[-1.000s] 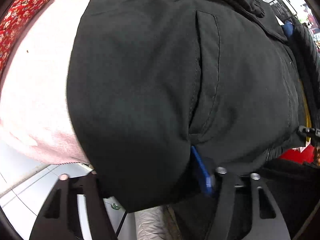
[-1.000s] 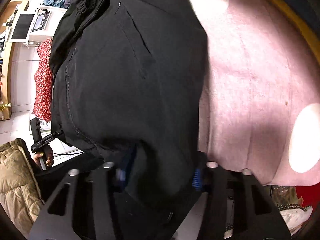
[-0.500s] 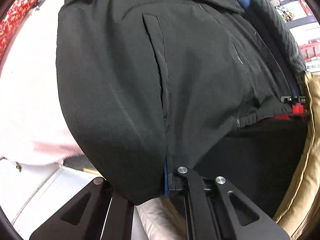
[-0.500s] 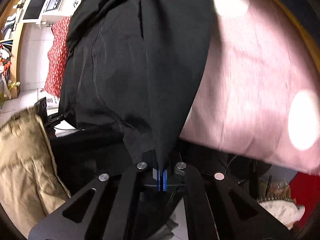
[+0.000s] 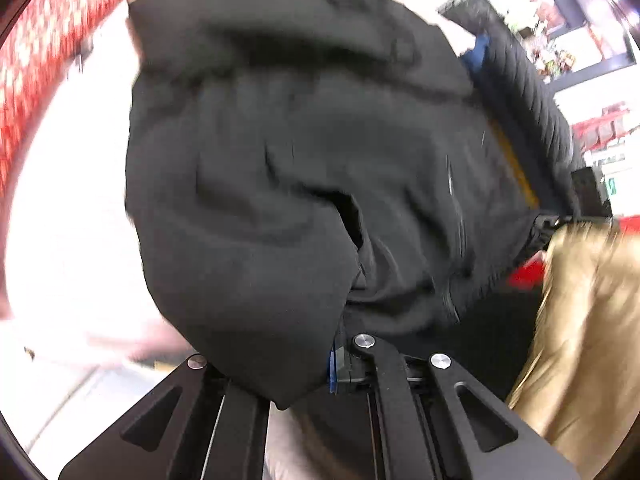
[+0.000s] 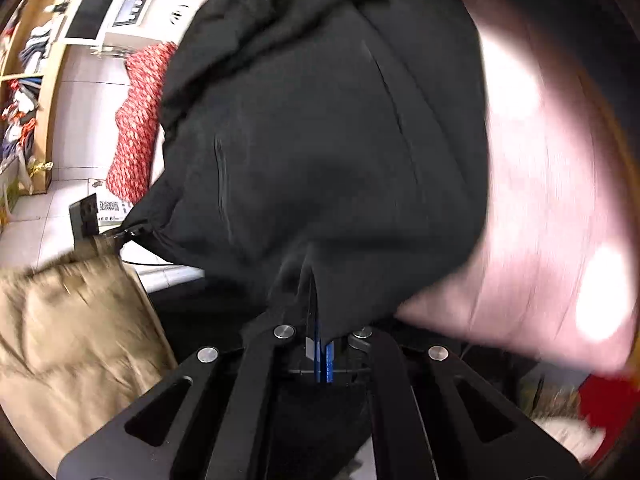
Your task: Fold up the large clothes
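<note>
Black heavy-fabric jacket (image 6: 320, 140), hem corners lifted, body on pink cloth surface (image 6: 540, 200) | left gripper (image 5: 276, 364) and right gripper (image 6: 320, 348) each pinching one corner | judged: fold only starting, none finished | beige padded coat (image 6: 72, 320), red patterned cloth (image 6: 136, 136) beyond.

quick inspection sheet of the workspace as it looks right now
surface: pink fabric cover with pale round spots, under the jacket
job's things: large black jacket, bottom edge pinched at two places, body bunched
clutter: tan padded garment; red patterned cloth
grippers: left gripper and right gripper both shut on the jacket
cables: thin dark cable by the floor
surroundings: wooden shelf, white tiled floor
</note>
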